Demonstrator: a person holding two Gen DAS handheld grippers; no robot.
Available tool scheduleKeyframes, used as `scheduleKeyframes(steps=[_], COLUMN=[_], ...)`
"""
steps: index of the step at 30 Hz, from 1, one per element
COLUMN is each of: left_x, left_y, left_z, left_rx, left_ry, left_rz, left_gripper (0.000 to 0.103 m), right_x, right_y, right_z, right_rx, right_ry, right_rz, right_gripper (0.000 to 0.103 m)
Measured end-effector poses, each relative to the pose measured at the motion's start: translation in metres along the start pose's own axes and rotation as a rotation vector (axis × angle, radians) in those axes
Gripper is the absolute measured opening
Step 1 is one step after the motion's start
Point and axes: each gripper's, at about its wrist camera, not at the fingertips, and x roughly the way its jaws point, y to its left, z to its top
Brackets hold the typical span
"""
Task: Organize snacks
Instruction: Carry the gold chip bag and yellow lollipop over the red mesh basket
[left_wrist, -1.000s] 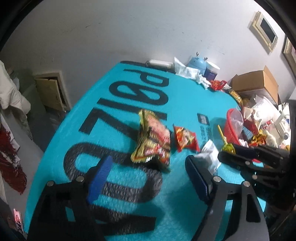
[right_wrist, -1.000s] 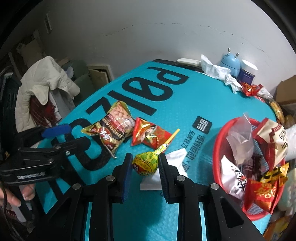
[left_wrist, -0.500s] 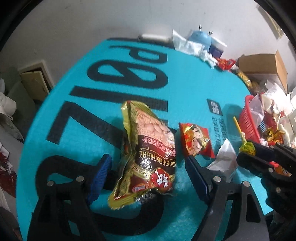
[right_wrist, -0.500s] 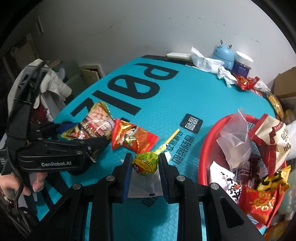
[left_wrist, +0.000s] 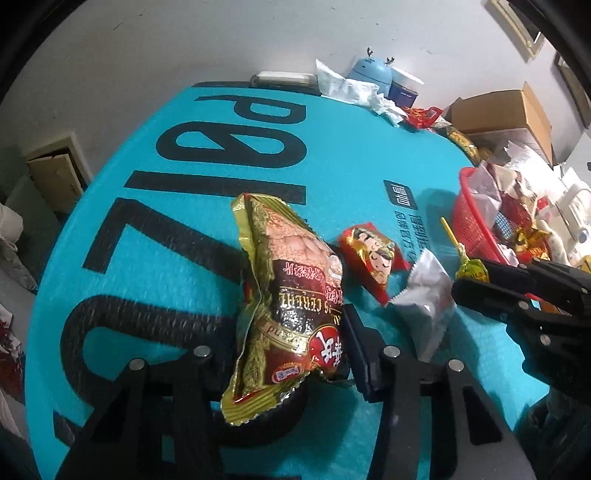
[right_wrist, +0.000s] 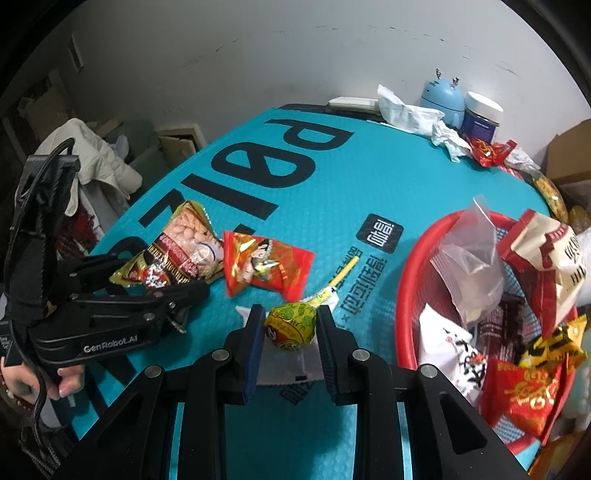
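My left gripper (left_wrist: 291, 343) is shut on a gold and brown cereal snack bag (left_wrist: 288, 295), its fingers pinching the bag's near half; it also shows in the right wrist view (right_wrist: 177, 254). My right gripper (right_wrist: 290, 326) is shut on a yellow-green lollipop (right_wrist: 291, 326) with a yellow stick, held just above the teal mat. A small red snack packet (left_wrist: 373, 258) and a silver packet (left_wrist: 424, 288) lie on the mat between the grippers. The red basket (right_wrist: 406, 295) with several snack packets stands to the right.
The teal mat (left_wrist: 184, 221) with black letters covers the table. At its far edge are crumpled white paper (right_wrist: 410, 110), a blue gadget (right_wrist: 441, 98), a dark jar (right_wrist: 480, 118) and red wrappers (right_wrist: 491, 153). A cardboard box (left_wrist: 506, 110) stands at the right.
My left gripper moved forward over the cereal bag and closed on it. My right gripper kept hold of the lollipop and shifted slightly toward the basket.
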Motion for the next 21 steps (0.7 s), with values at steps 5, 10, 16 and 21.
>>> scheduleKeyframes(steps=[5,10,16,21], left_x=[-0.021,-0.041,-0.056,-0.065], left_y=[-0.006,-0.016,-0.033,-0.052], left_z=[-0.011,-0.021,-0.032,-0.038], left_rx=[0.005,0.013,0.03,0.055], left_ry=[-0.028,-0.049,-0.063,-0.076], left_rz=[-0.006,-0.026,-0.059,-0.087], left_gripper=[0.047,0.047,0.047,0.047], right_x=[-0.014,-0.03,-0.052,-0.072], right_y=[0.005,0.01,0.01,0.005], right_z=[-0.008,-0.02,-0.036,-0.051], right_rx=[0.006,0.014,0.03,0.045], right_ry=[-0.018,-0.039,-0.066,-0.092], right_rz=[0.006,0.024,0.033,0.018], right_gripper=[0.028,0.028,0.028,0.028])
